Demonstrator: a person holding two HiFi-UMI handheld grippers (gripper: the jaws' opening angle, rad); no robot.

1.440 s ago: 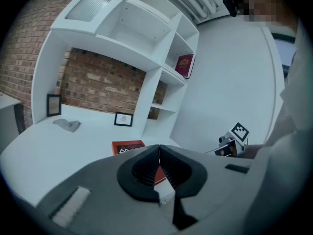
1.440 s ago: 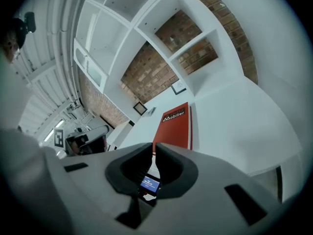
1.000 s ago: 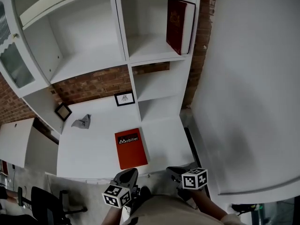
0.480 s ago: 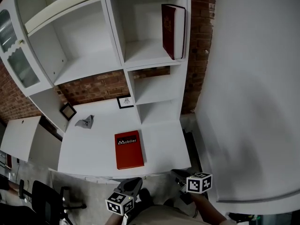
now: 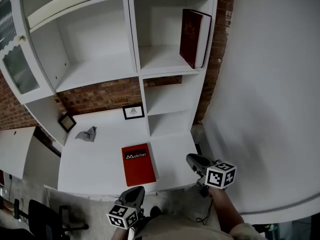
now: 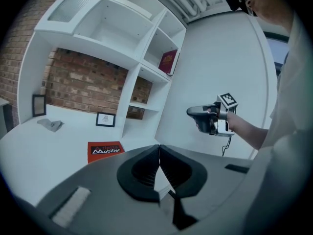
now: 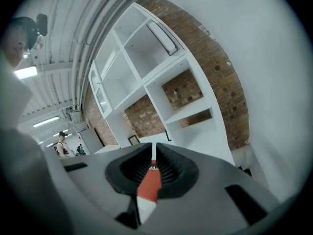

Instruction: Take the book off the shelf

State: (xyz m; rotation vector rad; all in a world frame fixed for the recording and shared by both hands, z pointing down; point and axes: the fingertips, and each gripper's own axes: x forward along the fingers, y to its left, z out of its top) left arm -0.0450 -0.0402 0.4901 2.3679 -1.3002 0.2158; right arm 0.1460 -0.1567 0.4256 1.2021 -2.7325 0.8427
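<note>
We hold the right gripper (image 5: 190,158) out near the front right corner of the white desk (image 5: 95,159). It points almost level toward the shelf unit (image 5: 134,39), and its jaws are closed together with nothing gripped. The left gripper (image 5: 138,189) sits low by our body at the desk's front edge, its jaws likewise pressed together and empty.

The dark red book (image 5: 192,36) stands upright at the right side of the upper right compartment, well apart from both grippers. On the desk lie a red catalogue (image 5: 139,163) and a grey cloth (image 5: 86,133). A small framed picture (image 5: 133,111) stands against the brick wall (image 5: 100,96).

The left gripper view shows the right gripper side-on, with our forearm (image 6: 244,129) behind it. Only the right gripper view shows a distant person (image 7: 61,143). It also shows the catalogue through the slit under its jaws.
</note>
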